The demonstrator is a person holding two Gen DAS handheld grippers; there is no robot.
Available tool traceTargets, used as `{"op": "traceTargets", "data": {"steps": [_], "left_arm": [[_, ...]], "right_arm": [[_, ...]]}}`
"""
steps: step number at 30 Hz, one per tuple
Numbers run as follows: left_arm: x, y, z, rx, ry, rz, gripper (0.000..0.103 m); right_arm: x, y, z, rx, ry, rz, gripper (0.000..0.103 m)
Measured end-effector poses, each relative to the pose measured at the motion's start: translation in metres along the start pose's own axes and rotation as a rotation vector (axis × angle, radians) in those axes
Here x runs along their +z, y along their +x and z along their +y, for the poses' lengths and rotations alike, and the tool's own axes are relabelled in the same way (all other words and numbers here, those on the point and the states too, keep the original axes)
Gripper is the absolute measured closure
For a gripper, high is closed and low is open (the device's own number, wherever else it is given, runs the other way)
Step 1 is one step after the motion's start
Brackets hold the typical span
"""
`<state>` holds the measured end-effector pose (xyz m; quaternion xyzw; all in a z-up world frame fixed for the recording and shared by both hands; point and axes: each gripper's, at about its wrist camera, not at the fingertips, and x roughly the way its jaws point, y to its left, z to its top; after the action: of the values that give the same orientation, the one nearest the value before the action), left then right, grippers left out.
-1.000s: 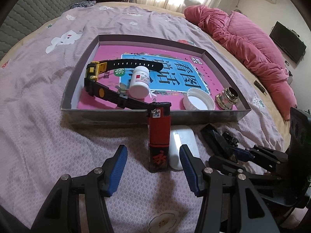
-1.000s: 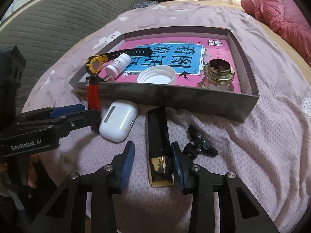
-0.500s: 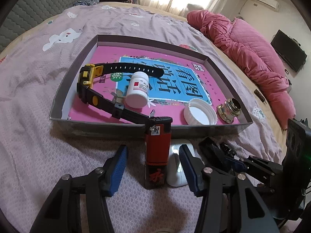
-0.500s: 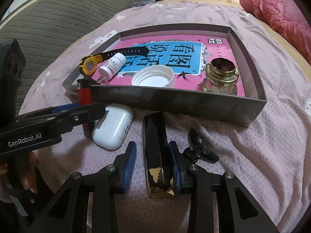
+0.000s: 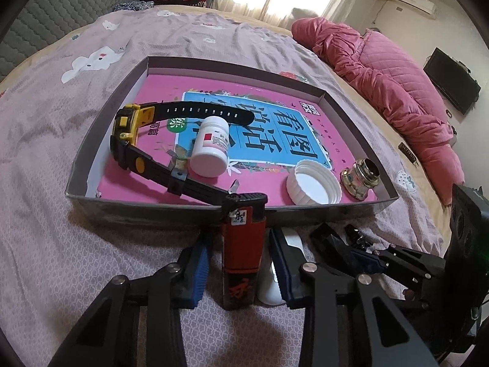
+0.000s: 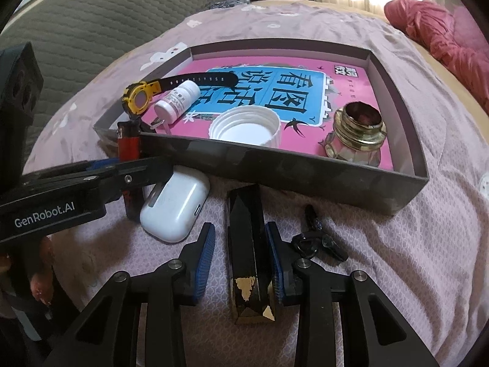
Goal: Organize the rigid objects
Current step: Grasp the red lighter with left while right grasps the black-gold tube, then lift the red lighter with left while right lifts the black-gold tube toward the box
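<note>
On the bed's mauve sheet a red lighter (image 5: pixel 243 244) lies between the blue pads of my left gripper (image 5: pixel 240 238). Its jaws are closing and a thin gap still shows on the left side. A long black box with gold-chipped end (image 6: pixel 247 244) lies between the pads of my right gripper (image 6: pixel 240 229), also closing. The right pad touches the box and the left pad stands apart. A white earbud case (image 6: pixel 175 205) rests between the two grippers. Behind them stands the shallow grey tray (image 6: pixel 305 168).
The tray holds a pink book, a yellow-and-black watch (image 5: pixel 128 128), a white pill bottle (image 5: pixel 211 150), a white lid (image 5: pixel 313 183) and a brass fitting (image 5: pixel 360 177). A small black clip (image 6: pixel 314 241) lies right of the black box. A pink quilt (image 5: pixel 382 70) is heaped at the far right.
My left gripper's jaws have narrowed markedly around the lighter and it has edged closer to the tray. The right jaws have drawn in slightly around the black box.
</note>
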<state>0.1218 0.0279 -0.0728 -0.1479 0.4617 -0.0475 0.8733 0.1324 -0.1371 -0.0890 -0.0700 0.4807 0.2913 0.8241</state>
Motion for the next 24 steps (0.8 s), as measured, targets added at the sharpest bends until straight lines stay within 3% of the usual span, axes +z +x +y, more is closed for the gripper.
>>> {"op": "traceTargets", "data": {"steps": [4,17,24], "left_arm": [[0.001,0.000,0.001,0.008,0.004,0.002,0.081],[-0.004,-0.026,0.008,-0.018,0.001,-0.012,0.081],[0.005,-0.053,0.031,0.005,-0.049,-0.085,0.081]], "right_arm": [[0.001,-0.001,-0.004,0.004,0.007,0.000,0.079],[0.002,-0.009,-0.009,0.048,0.022,-0.016,0.080],[0.001,-0.018,-0.002,0.076,-0.014,-0.037,0.080]]}}
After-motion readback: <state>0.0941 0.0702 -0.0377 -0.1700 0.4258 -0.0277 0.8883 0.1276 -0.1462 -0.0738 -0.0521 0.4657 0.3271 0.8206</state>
